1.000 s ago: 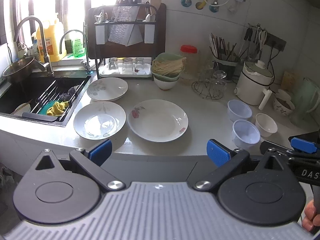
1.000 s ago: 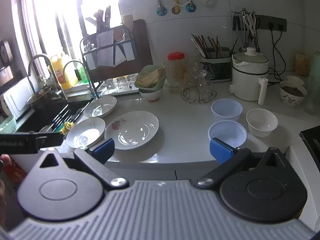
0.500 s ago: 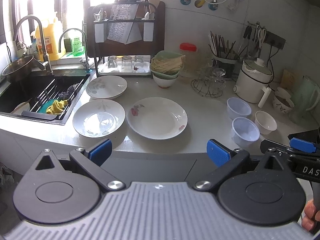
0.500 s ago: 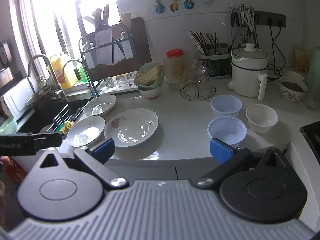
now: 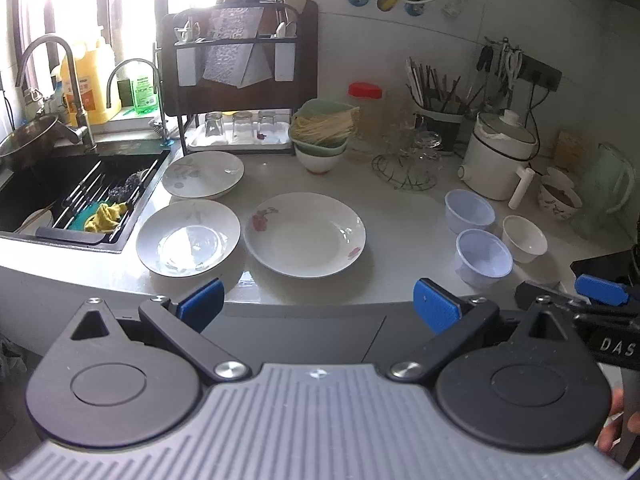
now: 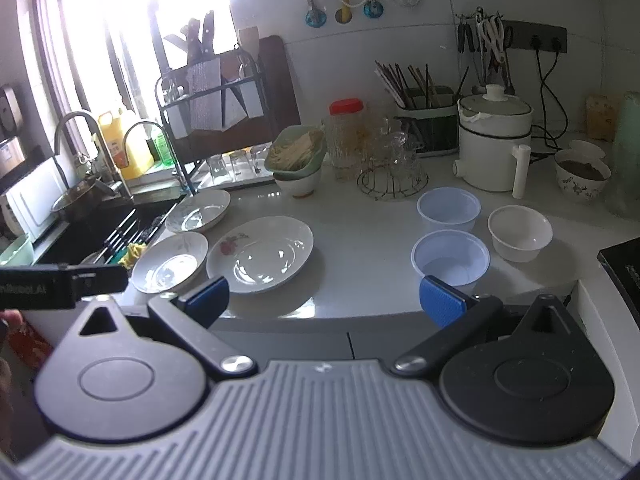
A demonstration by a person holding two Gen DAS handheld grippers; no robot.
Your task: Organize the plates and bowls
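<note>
Jaws of the left gripper [image 5: 318, 306] spread wide, empty, held short of the tabletop [image 5: 400, 224] edge. Jaws of the right gripper [image 6: 324, 300] likewise released, gripping nothing.

Count, near to far. 3 plates on the tabletop: large rose-print plate [image 5: 305, 234] centre front; leaf-print plate [image 5: 188, 237] just beside it on the left; a 2nd leaf-print plate [image 5: 203, 174] behind that, near the sink [image 5: 60, 196]. No plate stacked on another.

Right side, 3 small bowls in a cluster: 2 translucent plastic bowls [image 5: 485, 257] [image 5: 469, 211], 1 white ceramic bowl [image 5: 524, 237] just beside the near plastic one.

Further back: 1 stack of bowls [image 5: 320, 148] topped with dry noodles, bowl count in the stack unclear. 1 white electric pot [image 5: 500, 156]. 1 patterned bowl [image 5: 559, 199] at far right, contents dark, hard to make out.

3 upturned glasses [image 5: 240, 124] under the dish rack [image 5: 240, 60]. Window glare washes out the upper left. Right gripper's tip cut off at the left wrist view's right edge.
</note>
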